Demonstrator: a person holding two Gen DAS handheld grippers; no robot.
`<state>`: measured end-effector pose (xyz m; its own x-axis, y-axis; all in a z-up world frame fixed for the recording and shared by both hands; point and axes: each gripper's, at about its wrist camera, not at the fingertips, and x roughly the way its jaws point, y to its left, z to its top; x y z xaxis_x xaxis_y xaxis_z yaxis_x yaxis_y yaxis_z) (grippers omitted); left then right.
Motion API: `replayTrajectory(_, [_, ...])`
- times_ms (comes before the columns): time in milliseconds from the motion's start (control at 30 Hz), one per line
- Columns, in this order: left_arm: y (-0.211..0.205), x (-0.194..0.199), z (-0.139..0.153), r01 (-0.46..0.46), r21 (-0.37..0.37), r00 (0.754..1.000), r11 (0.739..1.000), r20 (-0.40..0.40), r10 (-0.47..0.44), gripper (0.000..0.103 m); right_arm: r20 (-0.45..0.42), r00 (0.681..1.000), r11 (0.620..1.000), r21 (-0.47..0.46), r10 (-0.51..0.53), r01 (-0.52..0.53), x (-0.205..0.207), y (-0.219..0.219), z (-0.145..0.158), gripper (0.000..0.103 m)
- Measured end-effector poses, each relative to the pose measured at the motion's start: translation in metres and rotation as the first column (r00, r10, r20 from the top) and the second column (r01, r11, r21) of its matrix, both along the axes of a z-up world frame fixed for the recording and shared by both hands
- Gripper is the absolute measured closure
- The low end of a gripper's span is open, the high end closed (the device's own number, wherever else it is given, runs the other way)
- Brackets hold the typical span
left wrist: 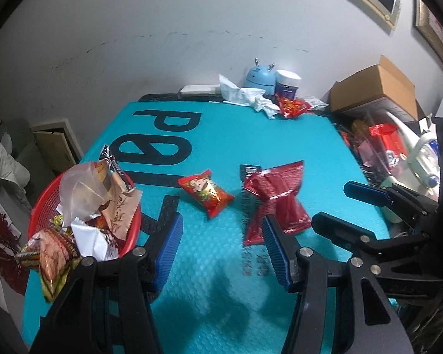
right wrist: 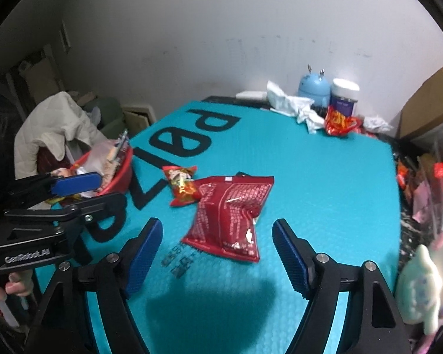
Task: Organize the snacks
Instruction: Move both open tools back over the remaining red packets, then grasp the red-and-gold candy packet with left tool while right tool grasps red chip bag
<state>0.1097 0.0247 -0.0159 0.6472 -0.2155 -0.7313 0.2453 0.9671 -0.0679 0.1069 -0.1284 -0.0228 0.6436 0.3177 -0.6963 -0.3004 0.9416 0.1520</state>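
1. Partly done, I judge: the red basket (left wrist: pixel 44 203) at the left edge of the teal tabletop (left wrist: pixel 221 135) already holds a heap of wrapped snacks, some spilling over its near rim.
2. Left to gather: a dark red pouch (right wrist: pixel 230 215) and a small red snack packet (right wrist: pixel 181 187), lying just beside each other mid-tabletop; whether they touch is unclear. Another red-and-yellow packet (right wrist: pixel 338 122) sits far back among crumpled white paper (right wrist: pixel 292 104).
3. The dark red pouch is flat, creased and glossy, white print up.
4. The right claw (right wrist: pixel 217 253) is spread, nothing between its pads, the pouch just ahead.
5. The left claw (left wrist: pixel 218 250) is parted and empty.
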Motion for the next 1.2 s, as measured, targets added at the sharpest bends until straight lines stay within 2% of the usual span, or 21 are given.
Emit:
replayTrajectory(400, [0.001,0.034,-0.016,-0.003,-0.008,0.999,1.000,-0.033,0.003,0.048,-0.077,0.997,0.999,-0.044,0.003,-0.007,0.054,0.020,-0.044,0.026])
replayTrajectory(500, [-0.002,0.040,-0.023,0.000,-0.011,0.999,1.000,-0.050,-0.001,0.048,-0.067,0.998,0.999,-0.042,-0.013,0.010,0.057,0.015,-0.048,0.042])
replayTrajectory(567, [-0.005,0.046,-0.029,0.000,-0.012,0.998,1.000,-0.068,-0.001,0.048,-0.059,0.998,0.999,-0.038,-0.035,0.033,0.059,0.009,-0.049,0.045])
replayTrajectory(767, [-0.016,0.064,-0.044,0.000,-0.046,0.992,0.999,-0.122,-0.005,0.048,-0.059,0.994,0.995,-0.049,-0.086,0.084,0.060,-0.006,-0.046,0.046])
replayTrajectory(1000, [-0.021,0.090,-0.064,-0.039,-0.012,0.984,0.999,-0.176,0.036,0.048,-0.069,0.992,0.994,-0.020,-0.105,0.104,0.062,-0.016,-0.046,0.046])
replayTrajectory(1200, [-0.022,0.107,-0.080,-0.044,-0.038,0.973,0.998,-0.228,0.035,0.048,-0.070,0.992,0.994,-0.022,-0.104,0.103,0.061,-0.015,-0.047,0.046])
